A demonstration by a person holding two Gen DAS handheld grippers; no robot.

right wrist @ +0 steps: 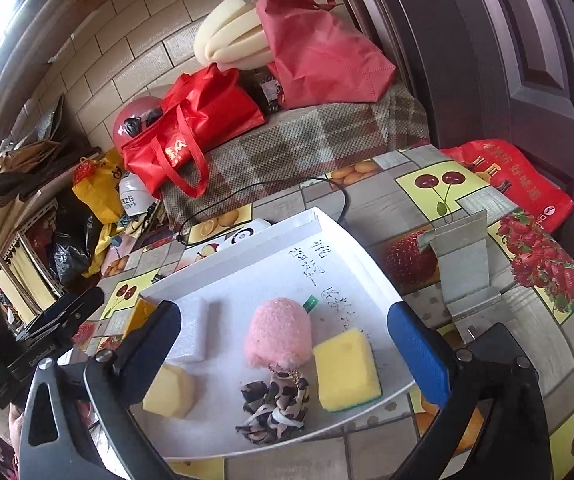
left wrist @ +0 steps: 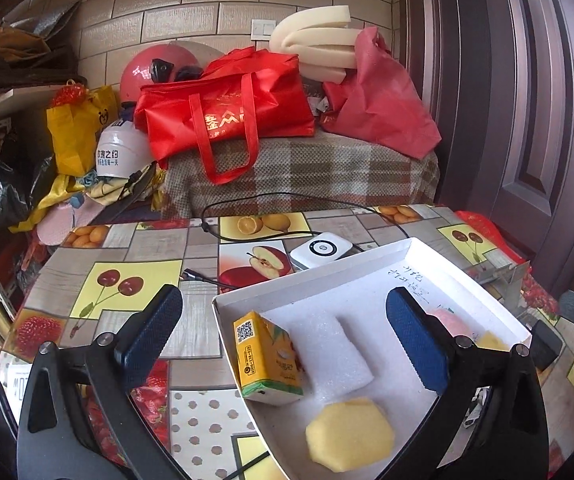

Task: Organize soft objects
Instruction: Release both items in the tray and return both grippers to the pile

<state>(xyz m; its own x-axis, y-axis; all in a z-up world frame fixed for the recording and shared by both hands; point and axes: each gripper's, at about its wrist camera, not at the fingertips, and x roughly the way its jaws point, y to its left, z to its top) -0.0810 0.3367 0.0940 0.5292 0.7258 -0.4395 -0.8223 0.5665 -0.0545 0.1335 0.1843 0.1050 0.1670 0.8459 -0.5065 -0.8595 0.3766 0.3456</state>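
Left gripper (left wrist: 283,336): jaws spread fully apart, nothing held. The left blue pad hangs over the table (left wrist: 135,248); the right pad hangs over the white tray (left wrist: 311,276). Between the pads, inside the tray, a yellow juice carton (left wrist: 265,358) stands tilted at the tray's near left corner, touching a white foam block (left wrist: 333,350). A pale yellow sponge piece (left wrist: 349,434) lies in front of the block, nearer the camera.

Right gripper (right wrist: 283,344): jaws spread fully apart, nothing held. Between the pads, on the tray floor (right wrist: 247,264), lie a pink fuzzy toy (right wrist: 279,334), a leopard-print hair tie (right wrist: 275,410) just below it, and a yellow sponge with a green underside (right wrist: 347,370) beside the toy on the right. The white foam block (right wrist: 191,330) and the pale yellow sponge piece (right wrist: 169,390) sit at the left pad, partly hidden by it.

Handwriting marks the far tray floor. Behind the tray: a white device (left wrist: 321,250) with a black cable (left wrist: 247,200). To the tray's right stands a metal bracket (right wrist: 463,260). Beyond the table: a red bag (left wrist: 227,112) on a checked cloth.
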